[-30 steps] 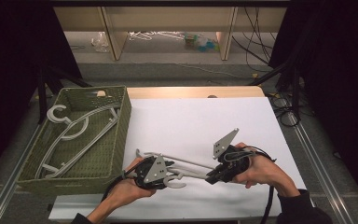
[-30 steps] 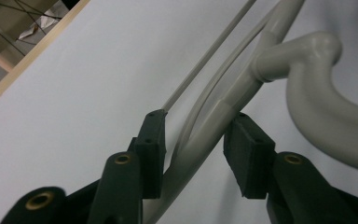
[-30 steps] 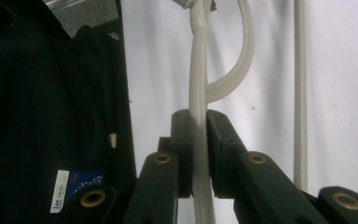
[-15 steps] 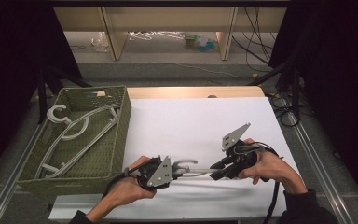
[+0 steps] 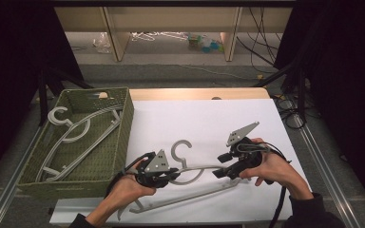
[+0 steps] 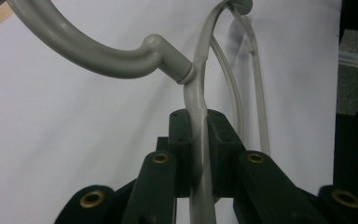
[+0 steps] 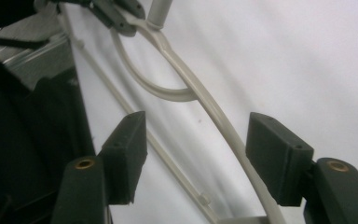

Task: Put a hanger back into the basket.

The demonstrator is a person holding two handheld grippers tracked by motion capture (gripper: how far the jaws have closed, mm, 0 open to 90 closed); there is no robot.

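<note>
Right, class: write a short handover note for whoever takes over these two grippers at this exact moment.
Left gripper: shut on the grey hanger, just below its hook.
Right gripper: jaws have just been opening; the hanger's arm runs between them, pads clear.
Hanger lies on the white table. Other hangers already sit in the green basket.
Left to do, probably: move this hanger into the basket.
</note>
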